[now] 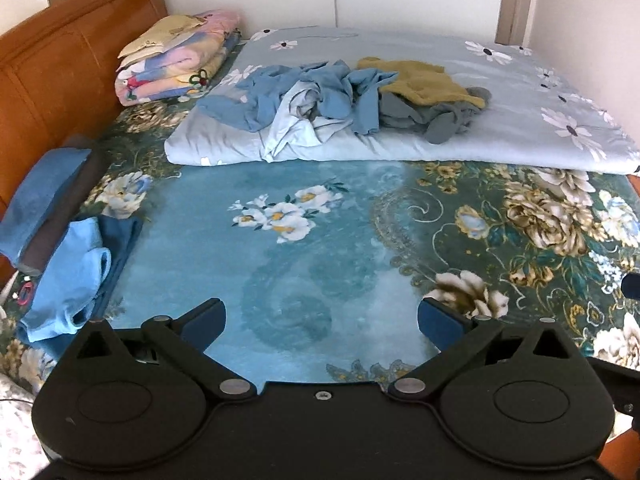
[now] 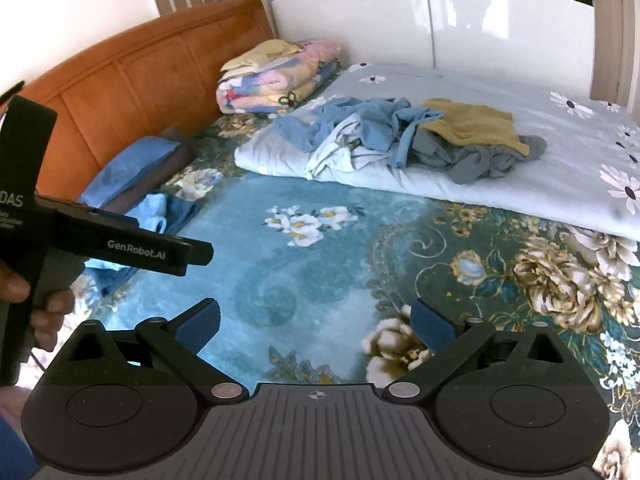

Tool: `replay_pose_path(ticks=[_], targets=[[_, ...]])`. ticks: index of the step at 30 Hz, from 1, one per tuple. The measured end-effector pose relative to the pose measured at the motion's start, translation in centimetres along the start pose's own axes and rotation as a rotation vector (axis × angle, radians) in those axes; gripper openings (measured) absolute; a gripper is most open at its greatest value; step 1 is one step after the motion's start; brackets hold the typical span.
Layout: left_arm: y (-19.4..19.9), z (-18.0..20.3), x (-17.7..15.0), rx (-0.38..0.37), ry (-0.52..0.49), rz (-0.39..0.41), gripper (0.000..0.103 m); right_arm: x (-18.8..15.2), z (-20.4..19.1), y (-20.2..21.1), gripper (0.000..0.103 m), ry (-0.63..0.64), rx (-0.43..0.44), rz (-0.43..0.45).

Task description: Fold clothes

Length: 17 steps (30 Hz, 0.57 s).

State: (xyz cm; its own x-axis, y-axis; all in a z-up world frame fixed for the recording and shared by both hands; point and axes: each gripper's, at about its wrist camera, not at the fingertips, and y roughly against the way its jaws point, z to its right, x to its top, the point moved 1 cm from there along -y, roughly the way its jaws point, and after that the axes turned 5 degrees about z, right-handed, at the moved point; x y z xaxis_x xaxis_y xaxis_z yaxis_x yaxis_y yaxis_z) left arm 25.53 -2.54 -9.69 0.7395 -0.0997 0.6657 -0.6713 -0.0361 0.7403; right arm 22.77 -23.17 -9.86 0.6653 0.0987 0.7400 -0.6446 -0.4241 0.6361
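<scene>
1. The left gripper and the right gripper both hover with jaws spread wide, empty, above the bare teal floral bedspread in the lower middle of each frame. I judge this a ready stance between garments, the flat patch kept free as a folding surface.
2. The clothes waiting to be folded lie in a tangled pile in the upper middle of the frame, on a pale daisy-print quilt: blue pieces at the left, a mustard garment on top at the right, grey ones beneath it.
3. At the left edge, a light-blue garment rests on a darker blue one, beside a stack against the orange headboard; probably finished pieces set aside.
4. Folded blankets sit at upper left.
5. How many garments make up the pile cannot be told; they overlap. The grippers' bodies hide the nearest bedspread, and the stack at the left is cut by the frame edge.
</scene>
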Motion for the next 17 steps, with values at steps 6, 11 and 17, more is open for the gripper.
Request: replay_pose_path(ticks=[6, 11, 17], targets=[[0.2, 0.3, 0.2, -0.003, -0.039, 0.012, 0.101, -0.2, 0.2, -0.4, 0.102, -0.007, 0.002, -0.004], [-0.2, -0.8, 0.9, -0.017, -0.055, 0.020, 0.101, 0.1, -0.5, -0.8, 0.102, -0.029, -0.032, 0.003], [-0.5, -2.2, 1.6, -0.043, -0.066, 0.044, 0.101, 0.4, -2.2, -1.3, 0.102, -0.022, -0.057, 0.003]])
